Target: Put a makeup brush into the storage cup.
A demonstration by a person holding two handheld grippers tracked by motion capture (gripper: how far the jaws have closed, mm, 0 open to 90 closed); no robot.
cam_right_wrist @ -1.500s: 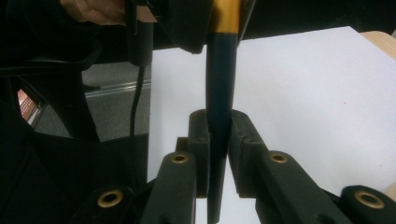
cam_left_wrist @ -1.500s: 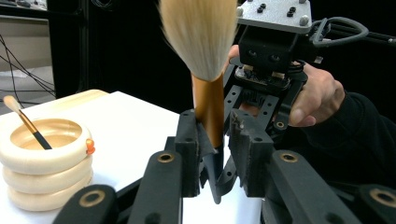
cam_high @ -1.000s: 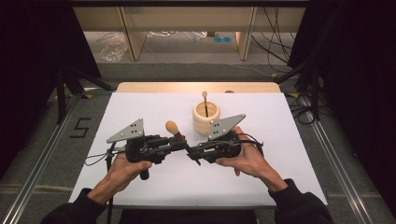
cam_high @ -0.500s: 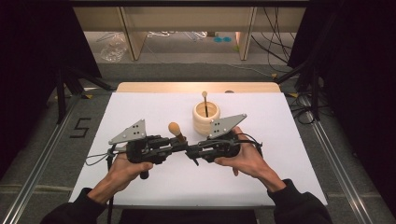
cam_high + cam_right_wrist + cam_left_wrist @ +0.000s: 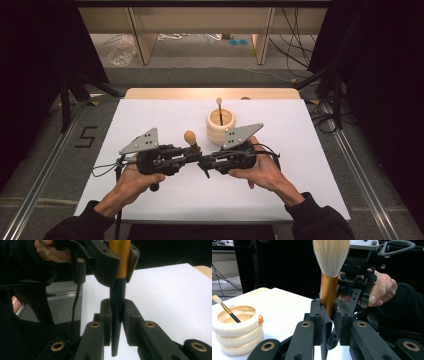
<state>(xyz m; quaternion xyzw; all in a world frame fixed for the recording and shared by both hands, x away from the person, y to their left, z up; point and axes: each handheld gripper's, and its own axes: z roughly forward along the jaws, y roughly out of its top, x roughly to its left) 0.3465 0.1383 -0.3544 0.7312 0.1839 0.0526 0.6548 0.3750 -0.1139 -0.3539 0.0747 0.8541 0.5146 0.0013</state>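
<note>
A makeup brush [image 5: 190, 138] with pale bristles [image 5: 331, 257], a gold ferrule [image 5: 328, 293] and a dark tapered handle [image 5: 117, 320] is held upright above the white table [image 5: 300, 165], between both grippers. My left gripper [image 5: 194, 156] [image 5: 328, 311] is shut on the gold ferrule. Just below it, my right gripper [image 5: 205, 162] [image 5: 117, 308] is shut on the dark handle, facing the left one tip to tip. A ringed cream holder [image 5: 220, 126] [image 5: 237, 327] stands behind the grippers with a thin brush [image 5: 219, 110] [image 5: 226, 309] leaning inside.
A wooden strip [image 5: 210, 93] runs along the table's far edge. Metal rails [image 5: 45, 175] flank the table on both sides. Cables [image 5: 300, 55] and shelving legs lie on the floor beyond.
My left gripper and the brush have drifted slightly to the right, toward the right gripper. The holder has not moved.
</note>
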